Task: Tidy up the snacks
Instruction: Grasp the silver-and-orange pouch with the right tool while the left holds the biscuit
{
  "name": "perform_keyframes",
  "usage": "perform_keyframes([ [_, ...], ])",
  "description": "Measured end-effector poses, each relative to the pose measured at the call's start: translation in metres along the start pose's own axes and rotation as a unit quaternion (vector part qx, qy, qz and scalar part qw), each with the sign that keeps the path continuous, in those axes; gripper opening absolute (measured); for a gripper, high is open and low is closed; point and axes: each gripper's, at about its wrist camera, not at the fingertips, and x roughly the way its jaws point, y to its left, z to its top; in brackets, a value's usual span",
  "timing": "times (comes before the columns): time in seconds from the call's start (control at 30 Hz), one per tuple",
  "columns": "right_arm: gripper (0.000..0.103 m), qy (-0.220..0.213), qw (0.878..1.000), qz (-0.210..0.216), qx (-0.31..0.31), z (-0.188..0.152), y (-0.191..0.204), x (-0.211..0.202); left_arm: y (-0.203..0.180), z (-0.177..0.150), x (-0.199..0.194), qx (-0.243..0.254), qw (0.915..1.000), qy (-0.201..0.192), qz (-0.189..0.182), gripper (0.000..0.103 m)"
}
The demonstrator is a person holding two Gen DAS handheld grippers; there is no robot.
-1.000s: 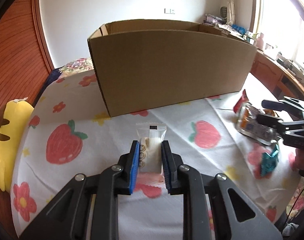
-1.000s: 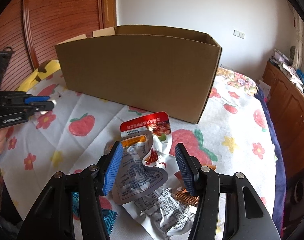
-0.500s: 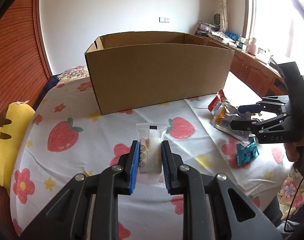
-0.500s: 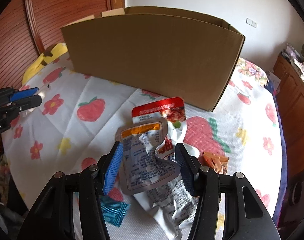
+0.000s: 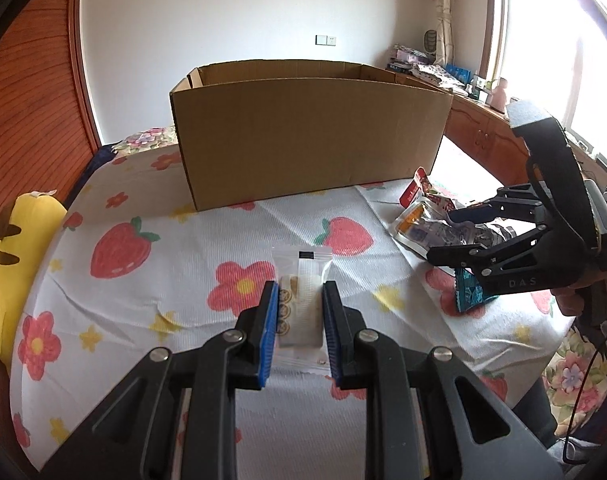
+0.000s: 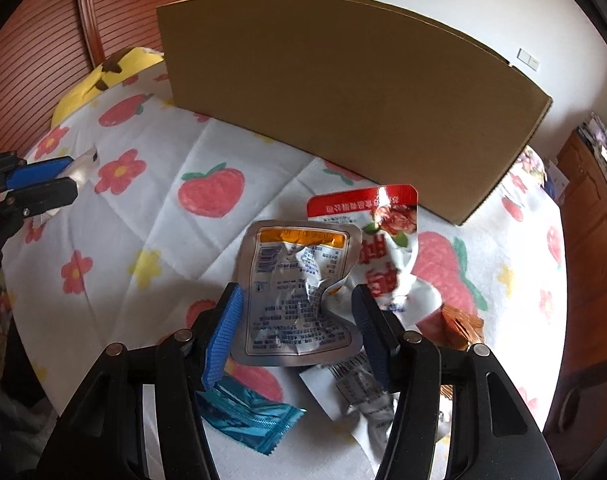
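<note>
flowered tablecloth [image 5: 151, 280] carries a big cardboard box [image 5: 307, 140]. left gripper [image 5: 300, 320] clamps a clear biscuit packet [image 5: 301, 280] before the box. right gripper [image 6: 297, 330], jaws spread, straddles a silver pouch [image 6: 299, 288] near a blue wrapper [image 6: 251, 420].

surface: strawberry-print cloth [image 5: 207, 240] | on it: cardboard box [image 5: 307, 140], teal wrapper [image 6: 251, 420], orange packet [image 6: 459, 326], possibly touching white pouch [image 6: 367, 404]

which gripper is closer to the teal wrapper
Right. The right gripper hangs just above the teal wrapper, which pokes out under its left finger. The left gripper is well off to the left across the tablecloth, shut on a clear biscuit packet.
</note>
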Motion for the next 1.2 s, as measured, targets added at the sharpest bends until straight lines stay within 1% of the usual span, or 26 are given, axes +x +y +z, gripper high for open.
perform_keyframes([
  [0.07, 0.062, 0.002, 1.0, 0.001, -0.002, 0.001, 0.001, 0.002, 0.0, -0.001, 0.0, -0.001, 1.0, 0.0, -0.001, 0.02],
  [0.17, 0.064, 0.006, 1.0, 0.007, -0.001, 0.003, 0.001, 0.004, 0.001, -0.001, 0.001, -0.003, 1.0, 0.0, -0.003, 0.02],
  [0.33, 0.064, 0.013, 1.0, 0.026, 0.002, 0.005, -0.002, 0.006, -0.002, -0.002, 0.0, -0.004, 1.0, -0.001, -0.006, 0.021],
  [0.5, 0.065, 0.02, 0.999, 0.035, -0.006, 0.01, -0.001, 0.01, -0.002, -0.003, -0.001, -0.006, 1.0, 0.001, -0.007, 0.021],
  [0.67, 0.071, 0.025, 0.999, 0.046, -0.007, 0.015, 0.003, 0.015, -0.001, -0.004, -0.001, -0.006, 1.0, 0.0, -0.007, 0.021],
  [0.83, 0.071, 0.019, 0.999, 0.048, -0.004, 0.013, 0.003, 0.014, -0.003, -0.004, -0.001, -0.007, 0.9999, 0.0, -0.008, 0.021],
  [0.9, 0.067, 0.018, 0.999, 0.046, -0.004, 0.013, 0.004, 0.014, -0.002, -0.004, -0.001, -0.006, 0.9999, 0.0, -0.009, 0.02],
  [0.97, 0.058, 0.017, 0.999, 0.049, -0.005, 0.013, 0.006, 0.012, -0.002, -0.005, -0.002, -0.006, 0.9999, 0.0, -0.008, 0.021],
  [1.07, 0.055, 0.018, 0.999, 0.045, -0.004, 0.012, 0.007, 0.011, -0.001, -0.004, -0.002, -0.008, 0.9999, -0.001, -0.009, 0.02],
  [1.1, 0.052, 0.016, 0.999, 0.044, -0.003, 0.012, 0.007, 0.011, -0.001, -0.003, -0.003, -0.008, 0.9999, -0.001, -0.008, 0.02],
  [1.13, 0.034, 0.011, 0.999, 0.037, -0.002, 0.012, 0.008, 0.009, -0.001, -0.003, -0.003, -0.008, 0.9999, -0.001, -0.008, 0.021],
  [1.17, 0.034, 0.003, 0.999, 0.032, 0.004, 0.013, 0.006, 0.005, -0.001, -0.003, -0.003, -0.008, 0.9999, -0.001, -0.008, 0.021],
  [1.2, 0.034, 0.004, 0.999, 0.039, 0.011, 0.013, 0.004, 0.003, -0.001, -0.003, -0.003, -0.007, 0.9999, -0.001, -0.008, 0.021],
])
